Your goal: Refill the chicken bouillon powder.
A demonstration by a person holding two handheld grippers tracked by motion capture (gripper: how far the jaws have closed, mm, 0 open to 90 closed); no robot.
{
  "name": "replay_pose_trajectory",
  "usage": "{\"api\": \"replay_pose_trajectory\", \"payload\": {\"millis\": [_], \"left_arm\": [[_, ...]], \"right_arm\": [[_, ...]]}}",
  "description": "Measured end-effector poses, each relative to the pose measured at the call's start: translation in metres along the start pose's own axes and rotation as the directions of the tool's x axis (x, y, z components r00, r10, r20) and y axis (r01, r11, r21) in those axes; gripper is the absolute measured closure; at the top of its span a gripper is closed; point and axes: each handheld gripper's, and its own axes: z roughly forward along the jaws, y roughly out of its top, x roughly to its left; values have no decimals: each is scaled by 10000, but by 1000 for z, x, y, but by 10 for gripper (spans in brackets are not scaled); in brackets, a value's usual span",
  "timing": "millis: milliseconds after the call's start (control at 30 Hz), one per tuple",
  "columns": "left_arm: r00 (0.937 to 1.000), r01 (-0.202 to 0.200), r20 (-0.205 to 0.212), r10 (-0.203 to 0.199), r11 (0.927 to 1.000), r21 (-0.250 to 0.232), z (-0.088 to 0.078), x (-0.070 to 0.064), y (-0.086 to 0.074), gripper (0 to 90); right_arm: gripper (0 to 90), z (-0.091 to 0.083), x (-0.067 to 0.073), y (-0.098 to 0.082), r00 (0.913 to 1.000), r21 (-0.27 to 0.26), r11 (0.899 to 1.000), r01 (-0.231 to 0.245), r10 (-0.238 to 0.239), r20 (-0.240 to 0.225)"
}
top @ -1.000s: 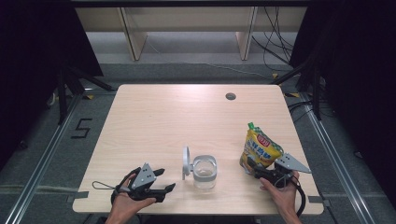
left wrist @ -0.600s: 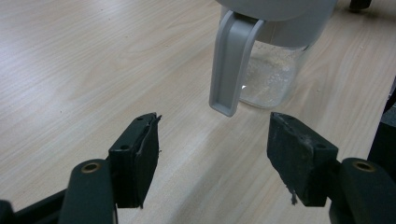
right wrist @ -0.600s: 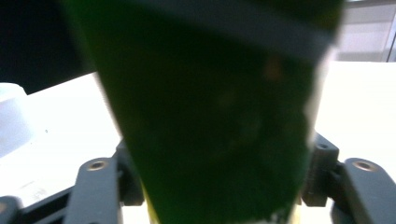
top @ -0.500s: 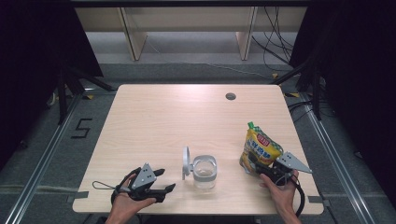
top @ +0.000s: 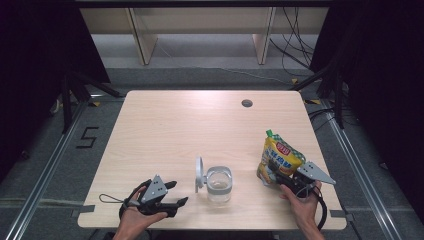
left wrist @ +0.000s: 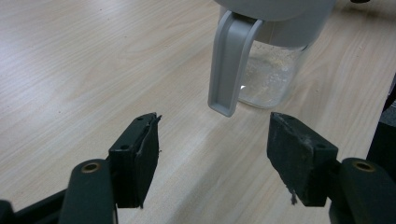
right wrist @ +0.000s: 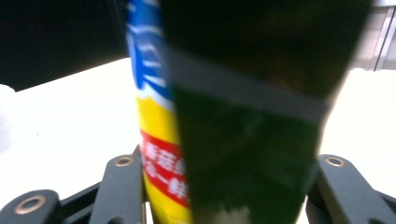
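**Right jaws closed in on the pouch**

The change was at the right gripper [top: 276, 173]: its jaws had just been closing, w/ the yellow snack pouch [top: 278, 156] between them. In the right gripper view the pouch [right wrist: 233, 116] stood upright & very close, a jaw at each flank — looked clamped, though contact itself was too blurred to confirm. Compared w/ a sec ago the pouch hadn't shifted; it stood at the table's [top: 200, 125] near right corner, base still down.

Left gripper [top: 176, 194] rested near the front edge, jaws wide apart w/ nothing between them, pointing at the clear jar [top: 219, 184]. The jar's grey flip lid [top: 199, 173] stood open; in the left gripper view its grey lid [left wrist: 231, 60] hung ahead of the pads [left wrist: 140, 154], not touched.

Likely meaning — the grasp on the pouch was about complete, so lifting it toward the open jar to pour seemed next. Risk: a soft pouch could buckle or slip if squeezed low.
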Motion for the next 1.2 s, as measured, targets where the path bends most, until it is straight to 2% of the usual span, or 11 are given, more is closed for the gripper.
{"api": "replay_pose_trajectory", "payload": {"millis": [167, 433, 467, 667, 733, 867, 967, 1000, 1033, 1133, 1200], "left_arm": [[9993, -367, 18, 367, 9993, 9, -1, 3, 1, 338], [9993, -356, 62, 356, 9994, 43, -2, 3, 1, 338], [10000, -76, -26, 76, 10000, 14, -1, 2, 0, 339], [9994, -354, -30, 354, 9994, 16, -3, 3, 1, 339], [9990, -446, -25, 446, 9990, 61, -3, 4, 1, 339], [9997, -258, -15, 258, 9997, 32, -3, 3, 1, 339], [9998, -173, -60, 173, 9999, -5, -3, 3, 1, 339], [9992, -400, -84, 399, 9992, -58, -3, 5, 2, 339], [9994, -324, -131, 323, 9994, -146, -3, 5, 2, 339], [9992, -373, -157, 372, 9993, -82, -3, 5, 1, 339], [9999, -2, -132, 1, 9999, -135, -2, 3, 0, 338]], "right_arm": [[530, -2, 4, 7, 9993, 184, 9991, 372, -372, -22], [551, -7, 10, 18, 9939, 648, 9920, 1083, -1066, -297], [551, -8, 11, 19, 9897, 641, 9879, 1411, -1391, -338], [553, -17, 21, 26, 9831, 932, 9801, 1751, -1690, -699], [553, -19, 24, 29, 9716, 1001, 9680, 2299, -2224, -805], [554, -25, 33, 34, 9637, 1155, 9588, 2594, -2493, -951], [554, -29, 36, 40, 9448, 1093, 9408, 3209, -3099, -1059], [554, -29, 37, 42, 9290, 1055, 9253, 3641, -3528, -1120], [554, -30, 40, 44, 9302, 1048, 9260, 3628, -3531, -1001], [555, -34, 46, 53, 9010, 1048, 8972, 4291, -4170, -1193], [555, -36, 49, 57, 8813, 1128, 8761, 4687, -4549, -1280]]}}
